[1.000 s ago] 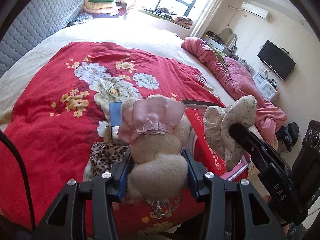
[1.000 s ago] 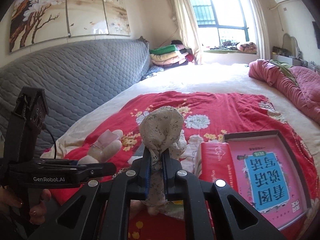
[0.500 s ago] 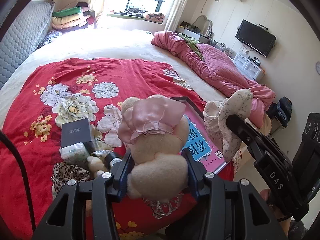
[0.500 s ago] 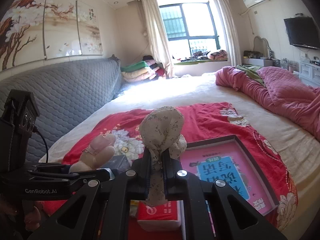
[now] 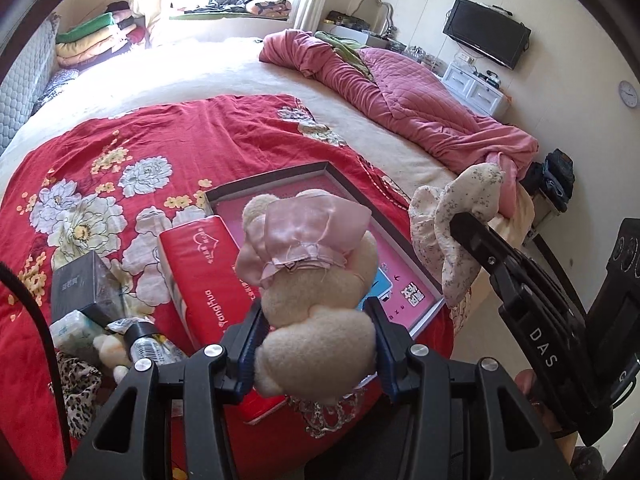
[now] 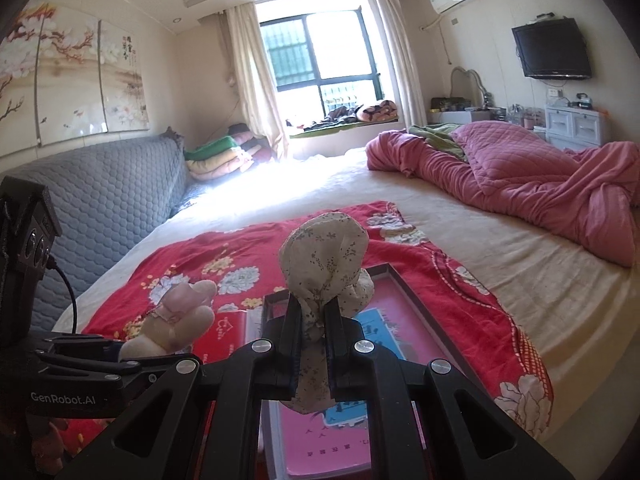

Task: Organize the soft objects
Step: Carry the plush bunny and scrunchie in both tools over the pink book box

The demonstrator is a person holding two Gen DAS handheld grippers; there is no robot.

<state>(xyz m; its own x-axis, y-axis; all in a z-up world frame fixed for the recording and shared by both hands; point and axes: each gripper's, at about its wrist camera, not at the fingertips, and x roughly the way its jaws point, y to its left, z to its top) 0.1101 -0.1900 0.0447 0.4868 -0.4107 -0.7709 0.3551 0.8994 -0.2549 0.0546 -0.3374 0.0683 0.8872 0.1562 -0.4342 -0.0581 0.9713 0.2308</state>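
Note:
My left gripper (image 5: 316, 320) is shut on a cream plush toy in a pink satin dress (image 5: 312, 264), held up above the red floral blanket (image 5: 120, 168). The same toy (image 6: 176, 320) shows at the lower left of the right wrist view. My right gripper (image 6: 314, 312) is shut on a floral cloth doll (image 6: 324, 256), pinching it tight in mid-air. That doll (image 5: 452, 220) also hangs at the right of the left wrist view, over the bed's edge. Both toys hover over a pink book in a dark box (image 5: 404, 280).
On the blanket lie a red tissue pack (image 5: 204, 272), a black box (image 5: 84, 284), a small bottle (image 5: 148, 344), a leopard-print cloth (image 5: 80, 392) and another small plush (image 5: 112, 352). A crumpled pink quilt (image 6: 520, 184) covers the bed's right side. A grey headboard (image 6: 112, 192) lines the left.
Both grippers have swung rightward across the bed with their toys still held. The pink boxed book and the quilt have come into fuller view, and the headboard has slid toward the left.

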